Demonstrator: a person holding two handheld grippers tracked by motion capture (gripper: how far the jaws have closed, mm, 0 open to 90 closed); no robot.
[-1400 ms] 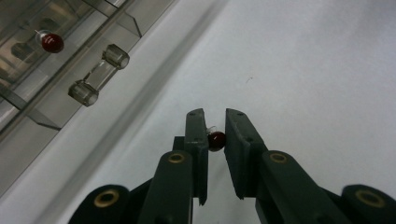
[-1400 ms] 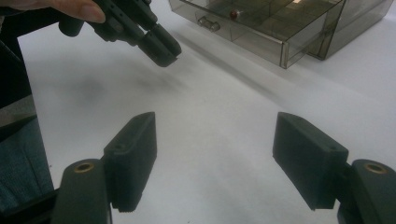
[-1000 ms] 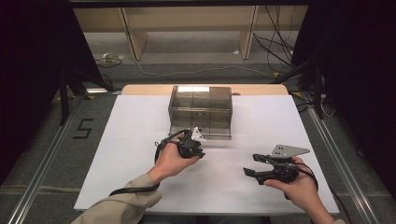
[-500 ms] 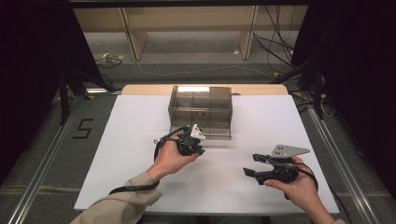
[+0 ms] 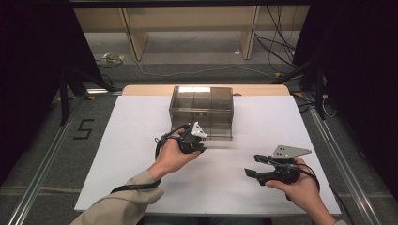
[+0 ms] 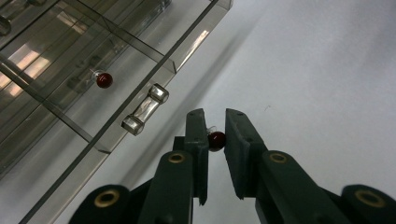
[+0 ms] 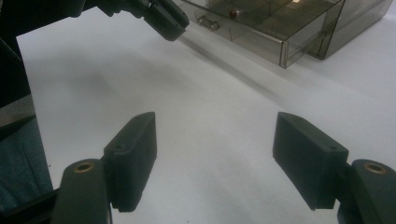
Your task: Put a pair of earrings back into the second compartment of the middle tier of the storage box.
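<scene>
A white worktop carries a smoky clear drawer box, its drawer pulled out with one red bead inside. Just before the drawer, the left gripper has its fingers pinching another small red bead. The right gripper rests well apart, fingers spread.

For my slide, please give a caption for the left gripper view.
Left gripper holds a small red bead beside the clear drawer.

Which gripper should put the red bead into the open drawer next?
Left. The left gripper already pinches a red bead beside the drawer; the right gripper is open and farther off.
</scene>
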